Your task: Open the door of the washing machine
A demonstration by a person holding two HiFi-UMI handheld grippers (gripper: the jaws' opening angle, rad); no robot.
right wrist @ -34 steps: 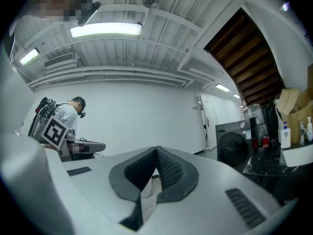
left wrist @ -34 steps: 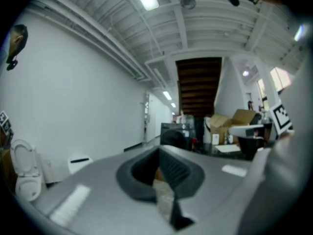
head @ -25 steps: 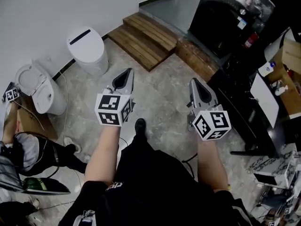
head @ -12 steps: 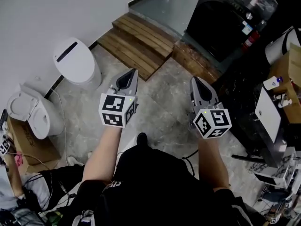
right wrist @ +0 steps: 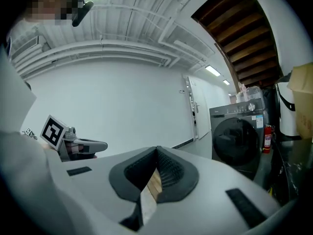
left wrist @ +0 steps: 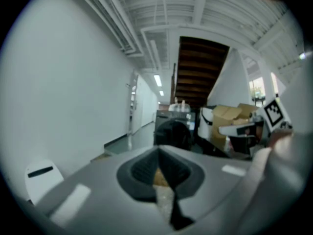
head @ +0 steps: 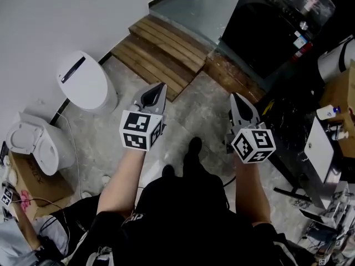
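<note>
The washing machine (head: 272, 29), a dark front-loader, stands at the far end of the floor. Its round door (right wrist: 236, 140) is shut flat against the front. Both grippers are well short of the machine, side by side and pointing roughly toward it. The left gripper (head: 157, 91) is clenched on nothing, its jaws pressed together. The right gripper (head: 239, 101) is likewise closed and empty.

A low slatted wooden platform (head: 166, 46) lies between the grippers and the machine, off the machine's front left. A darker wooden strip (head: 230, 73) runs directly before its base. A red fire extinguisher (right wrist: 267, 137) stands just beside the machine, on its right as seen from the grippers. Further out on that side is a dark bench (head: 294, 126) crowded with boxes and bottles.

Well to the machine's left, along the white wall, are a white toilet (head: 83, 85) with its lid down, a second toilet (head: 30, 140) with its lid up, and a cardboard box (head: 33, 176). The person's dark shoe (head: 194, 147) is on the floor between the grippers.
</note>
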